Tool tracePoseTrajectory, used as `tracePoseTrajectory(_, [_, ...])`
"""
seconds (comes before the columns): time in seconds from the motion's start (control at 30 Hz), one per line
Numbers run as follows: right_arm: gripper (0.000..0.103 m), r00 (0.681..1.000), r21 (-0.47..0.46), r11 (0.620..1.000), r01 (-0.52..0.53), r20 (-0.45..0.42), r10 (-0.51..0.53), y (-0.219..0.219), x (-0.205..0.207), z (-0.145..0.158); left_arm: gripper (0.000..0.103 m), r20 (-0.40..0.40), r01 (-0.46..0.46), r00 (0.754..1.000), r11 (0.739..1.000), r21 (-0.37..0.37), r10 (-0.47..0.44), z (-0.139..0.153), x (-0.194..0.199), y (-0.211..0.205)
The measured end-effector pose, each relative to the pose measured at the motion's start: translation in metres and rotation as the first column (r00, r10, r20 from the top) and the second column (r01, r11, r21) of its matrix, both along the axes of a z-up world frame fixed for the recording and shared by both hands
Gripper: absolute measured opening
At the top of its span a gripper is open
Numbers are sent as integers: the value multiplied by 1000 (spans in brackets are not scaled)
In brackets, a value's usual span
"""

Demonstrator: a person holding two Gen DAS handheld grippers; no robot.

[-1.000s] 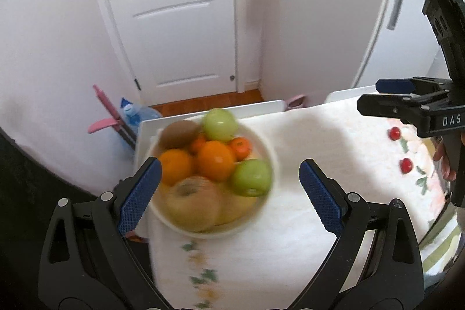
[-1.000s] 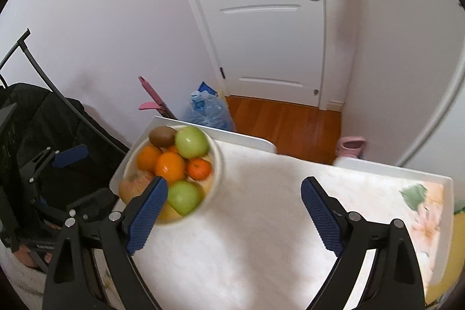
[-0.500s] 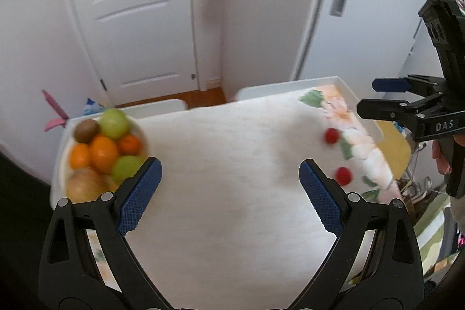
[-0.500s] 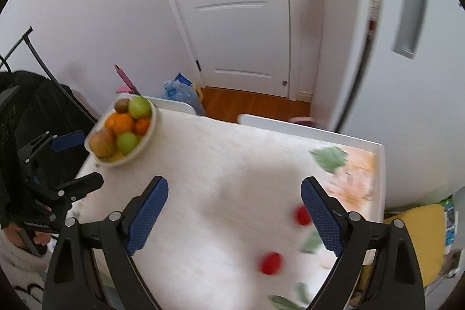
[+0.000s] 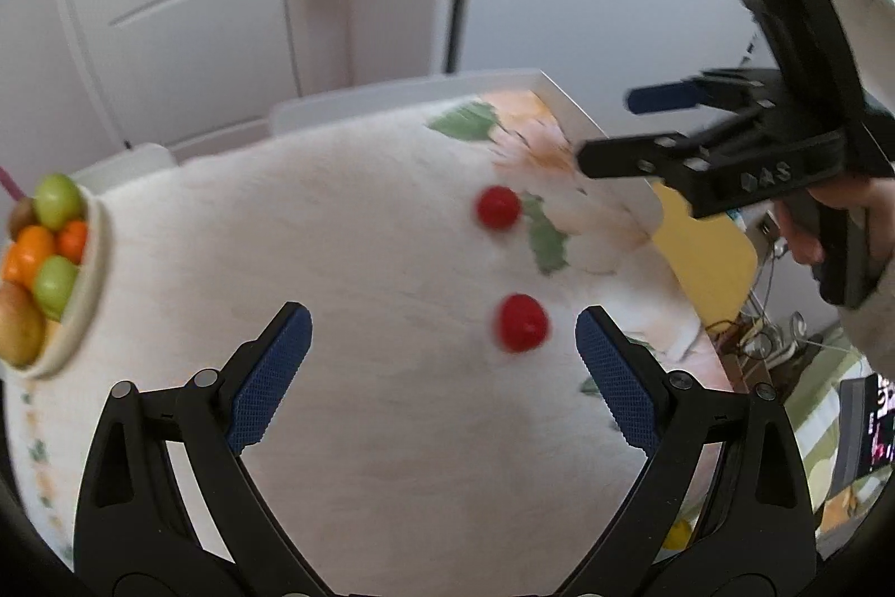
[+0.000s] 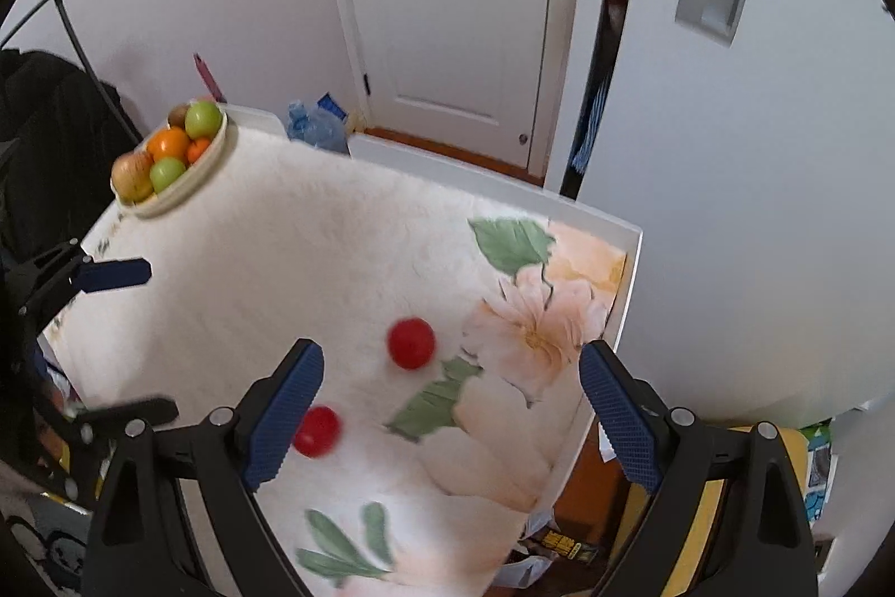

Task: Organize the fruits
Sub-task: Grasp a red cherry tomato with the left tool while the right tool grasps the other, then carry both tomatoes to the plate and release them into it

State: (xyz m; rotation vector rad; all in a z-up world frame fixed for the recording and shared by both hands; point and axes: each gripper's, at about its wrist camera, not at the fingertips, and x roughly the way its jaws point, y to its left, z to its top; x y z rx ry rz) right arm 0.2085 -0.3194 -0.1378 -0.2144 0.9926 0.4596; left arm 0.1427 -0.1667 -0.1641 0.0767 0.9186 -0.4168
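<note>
Two small red fruits lie on the white floral cloth: the near one [image 5: 522, 323] [image 6: 316, 431] and the far one [image 5: 498, 207] [image 6: 411, 342]. A cream bowl [image 5: 84, 295] [image 6: 210, 166] heaped with green apples, oranges, a kiwi and a pear stands at the table's left end. My left gripper [image 5: 442, 373] hovers open above the cloth, the near red fruit just inside its right finger. My right gripper [image 6: 450, 409] is open too, the far red fruit between its fingers at a distance and the near one by its left fingertip. Neither holds anything.
The table's right edge [image 6: 629, 295] drops to a yellow stool [image 5: 705, 250] and floor clutter. A white door [image 6: 447, 9] and wall stand behind the table. A dark rack [image 6: 50, 121] is at the left. In the left wrist view, a hand [image 5: 828, 216] holds the right gripper.
Both grippers have swung from the fruit bowl rightward along the table and slightly down, so the two red fruits now sit near their fingers. The bowl has slid to the left edge of both views.
</note>
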Motion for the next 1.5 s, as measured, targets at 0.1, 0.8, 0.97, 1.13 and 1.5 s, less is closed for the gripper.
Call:
tracePoseTrajectory(0.1, [91, 1000, 20, 1000, -19, -20, 20, -9, 4, -19, 94, -18, 17, 1000, 1000, -2, -17, -16, -1, -16])
tracePoseTrajectory(0.8, [74, 985, 24, 988, -151, -81, 153, 11, 16, -73, 38, -78, 15, 997, 1000, 1, -15, -61, 12, -43])
tracePoseTrajectory(0.97, [64, 980, 29, 984, -177, -88, 179, 20, 17, -76, 35, -77, 10, 997, 1000, 9, -9, -61, 12, -42])
tracePoseTrajectory(1.13, [57, 977, 37, 982, -188, -94, 190, 28, 19, -81, 35, -76, -3, 997, 1000, 22, 4, -61, 12, -37])
tracePoseTrajectory(1.5, [45, 979, 42, 983, -181, -83, 184, 34, 21, -84, 35, -73, -52, 996, 998, 30, 54, -58, 10, -18])
